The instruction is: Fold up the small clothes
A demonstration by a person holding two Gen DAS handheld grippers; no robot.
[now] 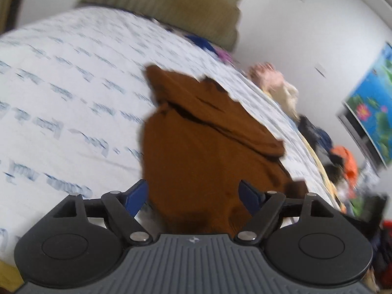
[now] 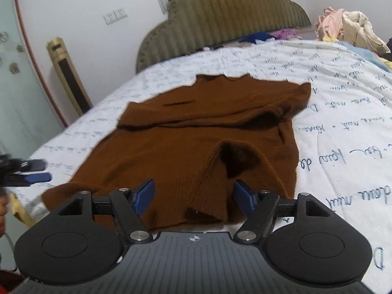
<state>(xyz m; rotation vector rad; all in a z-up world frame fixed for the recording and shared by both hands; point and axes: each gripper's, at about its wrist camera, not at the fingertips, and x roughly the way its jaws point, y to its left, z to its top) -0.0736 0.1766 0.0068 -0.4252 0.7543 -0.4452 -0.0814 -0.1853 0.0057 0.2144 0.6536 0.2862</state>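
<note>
A brown knit sweater (image 2: pixel 196 132) lies on the white bedsheet with blue writing (image 2: pixel 343 103), partly folded, with a sleeve laid across its top and a cuff folded over near its front hem. My right gripper (image 2: pixel 193 193) is open, its blue pads either side of the front hem and cuff. My left gripper (image 1: pixel 193 196) is open over the sweater's edge (image 1: pixel 196 152); this view is blurred. The left gripper also shows at the left edge of the right wrist view (image 2: pixel 31 171), beside the sweater's left corner.
An olive ribbed headboard (image 2: pixel 220 17) stands at the far end of the bed. A pile of clothes (image 2: pixel 348 27) lies at the far right. A colourful picture (image 1: pixel 372 103) hangs on the right wall. A tall gold tower unit (image 2: pixel 68 73) stands left of the bed.
</note>
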